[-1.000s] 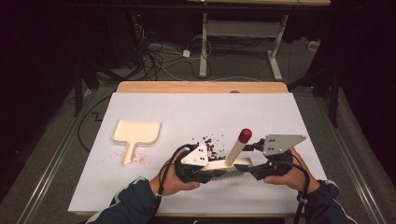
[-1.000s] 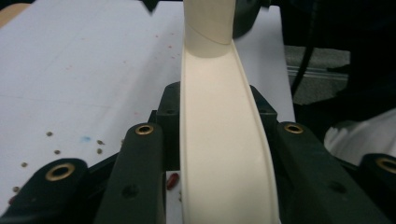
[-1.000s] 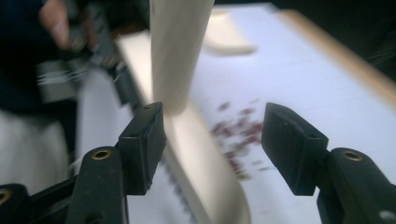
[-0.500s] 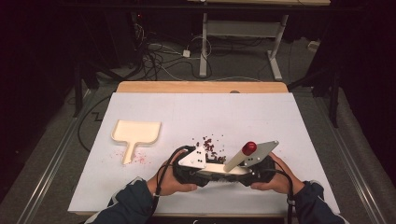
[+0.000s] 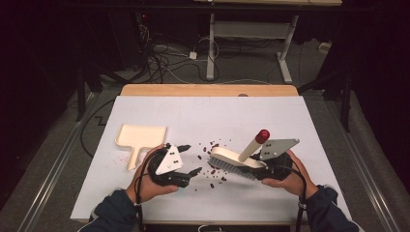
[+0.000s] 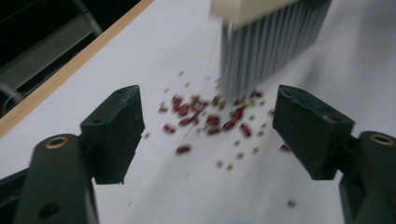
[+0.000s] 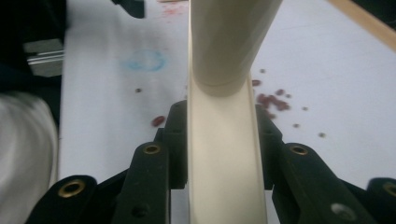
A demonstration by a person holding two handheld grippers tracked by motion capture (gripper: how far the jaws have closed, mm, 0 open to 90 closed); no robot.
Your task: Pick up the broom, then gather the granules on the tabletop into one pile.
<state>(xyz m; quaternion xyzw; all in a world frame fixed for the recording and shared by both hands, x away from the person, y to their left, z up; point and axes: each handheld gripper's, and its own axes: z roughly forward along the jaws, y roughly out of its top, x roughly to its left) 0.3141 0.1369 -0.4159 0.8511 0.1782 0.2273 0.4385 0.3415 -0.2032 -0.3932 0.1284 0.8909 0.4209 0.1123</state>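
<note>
A cream brush (image 5: 236,158) with grey bristles and a red-tipped handle stands bristles-down on the white sheet. My right gripper (image 5: 263,167) is shut on its cream back (image 7: 224,158), and its jaws have just been closing on it. My left gripper (image 5: 192,158) is to the brush's left, open, with nothing between its fingers; its jaws have just been opening. In the left gripper view its jaws frame the bristles (image 6: 268,44) and scattered red beans (image 6: 210,119). More beans (image 5: 212,146) lie around the brush. A cream dustpan (image 5: 140,136) lies flat at the left.
The white sheet (image 5: 203,113) covers a wooden table whose bare far edge (image 5: 208,90) shows. A faint blue ring (image 7: 144,60) marks the sheet. Cables and desk legs stand on the floor beyond.
My left gripper has let go of the brush, opened and drawn away to the left. My right gripper has shut on the brush's back. The brush now stands alone in the right gripper.
</note>
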